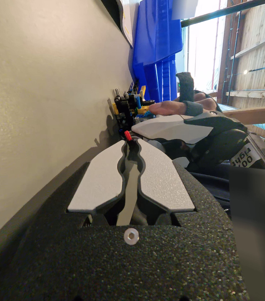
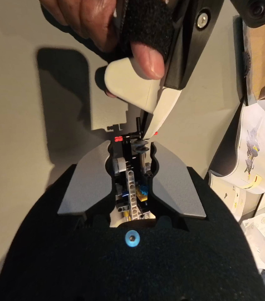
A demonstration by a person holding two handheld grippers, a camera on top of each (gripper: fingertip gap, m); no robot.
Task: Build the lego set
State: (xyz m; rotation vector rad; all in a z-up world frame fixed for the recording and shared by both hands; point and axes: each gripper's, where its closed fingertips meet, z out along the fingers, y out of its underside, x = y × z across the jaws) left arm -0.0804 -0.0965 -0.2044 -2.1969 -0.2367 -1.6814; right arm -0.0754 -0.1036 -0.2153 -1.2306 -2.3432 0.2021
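Note:
The part-built lego model [image 2: 131,182], black with grey beams and yellow and blue parts, sits clamped between my right gripper's [image 2: 131,144] fingers. It has a red pin [image 2: 118,138] at its far left corner. My left gripper [image 2: 149,130] comes in from above, and its tips touch the model's far end by a black axle piece [image 2: 138,125]. In the left wrist view my left gripper [image 1: 131,142] is shut on a small black part with a red pin [image 1: 127,135]. The model [image 1: 128,107] stands just beyond, and the right gripper [image 1: 161,128] lies to its right.
An open instruction booklet [image 2: 250,154] and crumpled plastic bags [image 2: 262,236] lie to the right on the grey table [image 2: 14,81]. A cardboard box [image 2: 262,48] stands at the far right. Blue bins [image 1: 156,48] stand behind the model. Both grippers' tips are close together, under 4 cm apart.

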